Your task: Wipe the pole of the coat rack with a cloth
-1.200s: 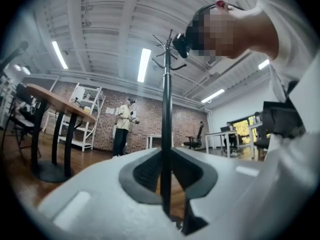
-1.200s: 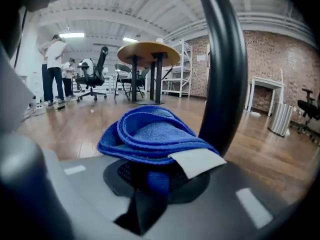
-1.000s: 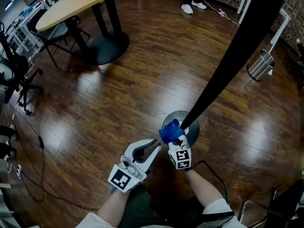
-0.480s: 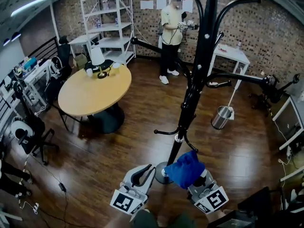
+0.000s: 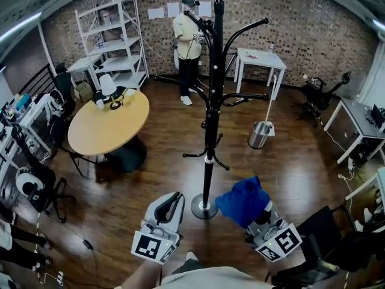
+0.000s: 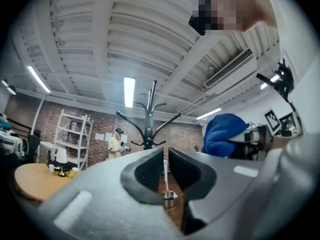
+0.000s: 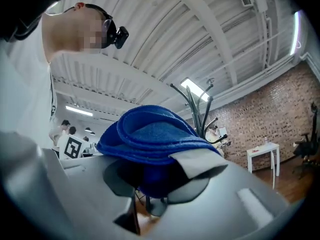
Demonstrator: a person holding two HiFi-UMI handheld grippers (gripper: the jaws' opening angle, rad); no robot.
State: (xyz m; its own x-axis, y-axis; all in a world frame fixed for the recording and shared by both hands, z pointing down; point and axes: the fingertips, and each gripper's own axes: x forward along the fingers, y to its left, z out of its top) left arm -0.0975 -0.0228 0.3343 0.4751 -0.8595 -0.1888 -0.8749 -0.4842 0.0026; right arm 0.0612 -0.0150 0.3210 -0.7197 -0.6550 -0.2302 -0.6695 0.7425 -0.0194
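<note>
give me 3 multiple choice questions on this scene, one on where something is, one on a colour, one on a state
1. Where does the metal bin stand?
A. under the round table
B. beside the white table
C. on the shelf unit

2. What colour is the cloth?
A. red
B. blue
C. white

3. How is the cloth right now?
A. clamped in the right gripper, clear of the pole
B. pressed against the pole
C. lying on the rack's base

Answers:
1. B: the head view shows the bin by that table's legs.
2. B: it is blue in the head view and in the right gripper view.
3. A: the right gripper view shows the jaws closed on it, and the head view shows a gap between cloth and pole.
</note>
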